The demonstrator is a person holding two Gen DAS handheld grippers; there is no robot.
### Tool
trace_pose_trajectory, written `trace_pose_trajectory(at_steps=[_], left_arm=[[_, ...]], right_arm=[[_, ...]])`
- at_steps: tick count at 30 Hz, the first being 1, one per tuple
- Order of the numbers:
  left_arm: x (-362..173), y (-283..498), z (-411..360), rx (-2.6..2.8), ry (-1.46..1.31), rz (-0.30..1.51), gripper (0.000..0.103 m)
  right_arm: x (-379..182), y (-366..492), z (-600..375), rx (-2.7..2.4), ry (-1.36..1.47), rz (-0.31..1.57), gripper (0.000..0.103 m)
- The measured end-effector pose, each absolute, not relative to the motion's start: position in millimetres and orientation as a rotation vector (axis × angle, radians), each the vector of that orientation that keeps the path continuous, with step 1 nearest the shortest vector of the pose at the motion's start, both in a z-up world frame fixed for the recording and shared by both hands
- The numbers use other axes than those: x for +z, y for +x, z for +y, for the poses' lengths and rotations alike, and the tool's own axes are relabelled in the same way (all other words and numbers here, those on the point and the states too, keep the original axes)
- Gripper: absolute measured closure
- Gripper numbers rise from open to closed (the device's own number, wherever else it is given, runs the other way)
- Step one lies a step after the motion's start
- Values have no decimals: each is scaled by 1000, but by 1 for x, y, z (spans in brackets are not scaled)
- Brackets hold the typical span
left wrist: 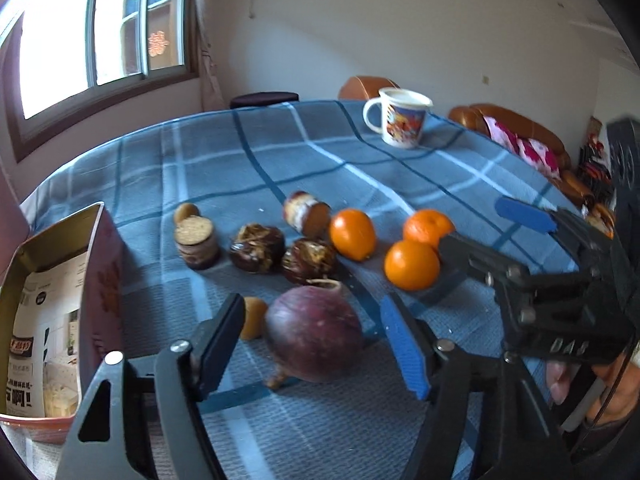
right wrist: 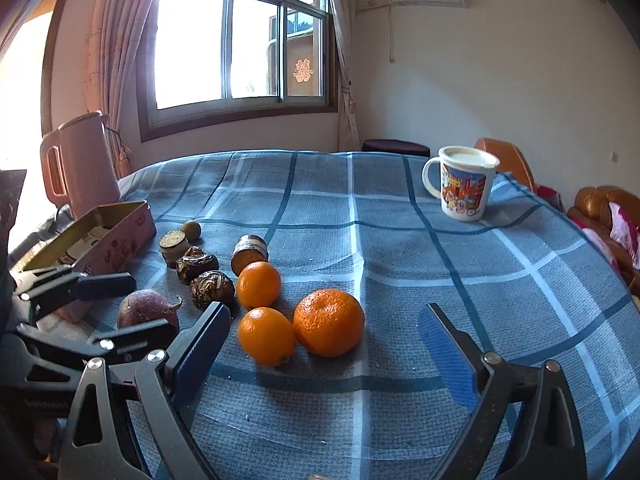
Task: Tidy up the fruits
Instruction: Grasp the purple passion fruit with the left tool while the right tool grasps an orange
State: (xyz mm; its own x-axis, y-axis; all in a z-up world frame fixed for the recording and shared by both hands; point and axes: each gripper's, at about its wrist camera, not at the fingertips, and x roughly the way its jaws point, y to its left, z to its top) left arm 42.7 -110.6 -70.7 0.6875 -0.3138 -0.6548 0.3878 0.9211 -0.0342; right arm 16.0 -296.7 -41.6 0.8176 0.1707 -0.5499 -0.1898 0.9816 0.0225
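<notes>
Blue plaid cloth (left wrist: 280, 152) is covering the desk in the left wrist view, with a window (left wrist: 100, 28) lighting the room behind. Left gripper (left wrist: 316, 344) is pointing down at a purple bulb (left wrist: 314, 332), which is lying between the jaws; the jaws are standing apart, and no pad is visibly pressing on it. A small brown fruit (left wrist: 254, 317) is sitting just beside the bulb. Beyond, two dark brown fruits (left wrist: 256, 248) are lying side by side, with a cut stub (left wrist: 198, 242) to their left and a tipped stub (left wrist: 306, 213) behind. Three oranges (left wrist: 352, 234) are grouped to the right. A tin (left wrist: 60, 280) is standing open at the left edge, with printed paper inside. A mug (left wrist: 400, 122) is standing at the far side. Right gripper (left wrist: 496, 224) is entering from the right, near the oranges.

Right wrist view: the same cloth (right wrist: 400, 240) is filling the frame under the window (right wrist: 240, 40). Right gripper (right wrist: 324, 340) is hovering with the jaws wide open; two oranges (right wrist: 328, 322) are lying between them, untouched, and a third is sitting behind. Left gripper (right wrist: 120, 308) is straddling the bulb (right wrist: 144, 308) at the left. The tin (right wrist: 112, 236) is sitting beside a pink kettle (right wrist: 84, 164). The mug (right wrist: 464, 184) is standing far right.
</notes>
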Motion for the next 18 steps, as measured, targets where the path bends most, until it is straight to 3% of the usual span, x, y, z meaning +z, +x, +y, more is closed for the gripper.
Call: trace_pose_trajectory(at_steps=[3, 6, 8, 15, 18], left_arm=[[-74, 47, -117, -398, 130, 746, 39], [-71, 49, -117, -403, 117, 750, 41], [-69, 50, -113, -401, 101, 746, 53], [-70, 55, -109, -416, 74, 757, 51], [-74, 57, -112, -418, 84, 781, 42]], right_arm=[[-43, 27, -304, 182, -6, 627, 20], [-45, 40, -313, 187, 58, 676, 24], [-47, 48, -315, 177, 76, 697, 27], [-64, 69, -320, 239, 171, 834, 31], [-69, 78, -326, 272, 236, 871, 31]])
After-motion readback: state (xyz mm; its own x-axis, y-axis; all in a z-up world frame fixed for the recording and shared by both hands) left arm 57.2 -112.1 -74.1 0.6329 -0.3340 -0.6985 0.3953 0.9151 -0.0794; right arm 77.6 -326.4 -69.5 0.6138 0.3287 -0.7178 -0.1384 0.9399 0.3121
